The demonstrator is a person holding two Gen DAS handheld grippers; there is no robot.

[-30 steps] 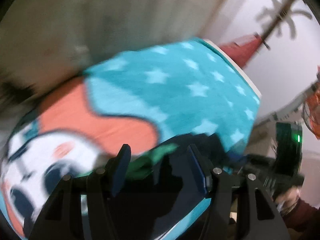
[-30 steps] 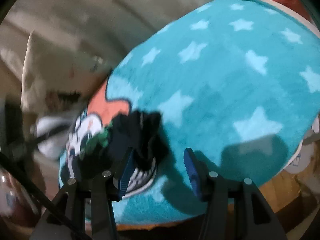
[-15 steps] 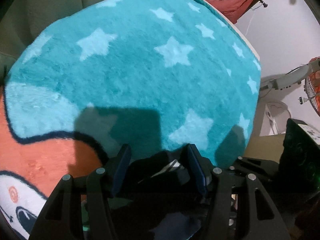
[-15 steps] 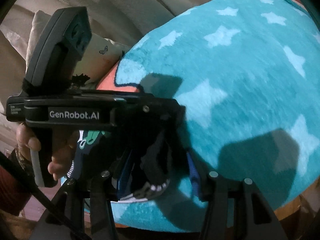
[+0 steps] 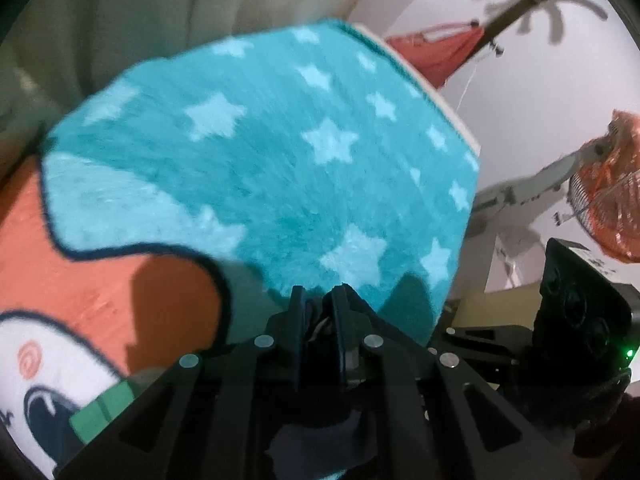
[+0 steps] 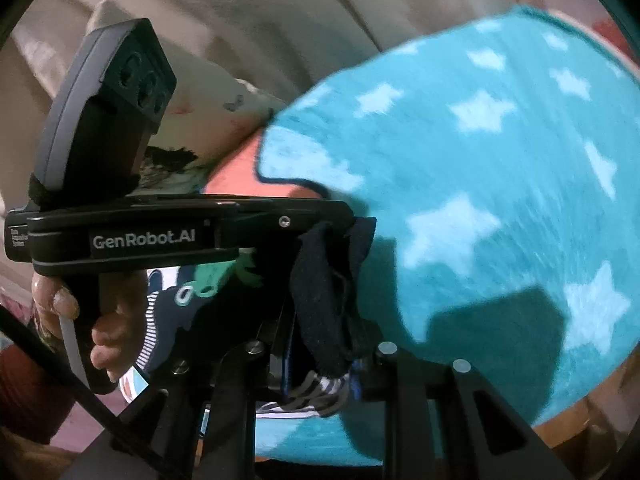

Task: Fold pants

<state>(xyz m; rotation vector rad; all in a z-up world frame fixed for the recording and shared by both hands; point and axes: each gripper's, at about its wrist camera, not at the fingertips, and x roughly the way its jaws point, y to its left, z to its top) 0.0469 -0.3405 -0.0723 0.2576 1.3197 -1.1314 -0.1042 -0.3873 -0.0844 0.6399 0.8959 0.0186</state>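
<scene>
The pants are small, dark navy, with a striped cuff and a green print. In the right wrist view they (image 6: 332,304) hang bunched between my two grippers above the teal star blanket (image 6: 500,184). My right gripper (image 6: 320,364) is shut on the striped edge of the pants. The left gripper's body (image 6: 180,232) crosses that view, its tip pinching the same bunch. In the left wrist view my left gripper (image 5: 318,300) is shut, with dark pants fabric (image 5: 320,444) showing between and below its fingers. The right gripper's body (image 5: 576,312) shows at the right edge.
The blanket (image 5: 260,184) has an orange and white cartoon print (image 5: 80,280) at its left. A pale pillow (image 6: 224,112) lies behind it by the curtain. A coat stand with a red bag (image 5: 436,52) and an orange fan (image 5: 608,216) stand by the white wall.
Both grippers, open a second ago, have shut on the pants. The left gripper has come in beside the right one, and the pants are lifted in a bunch.
</scene>
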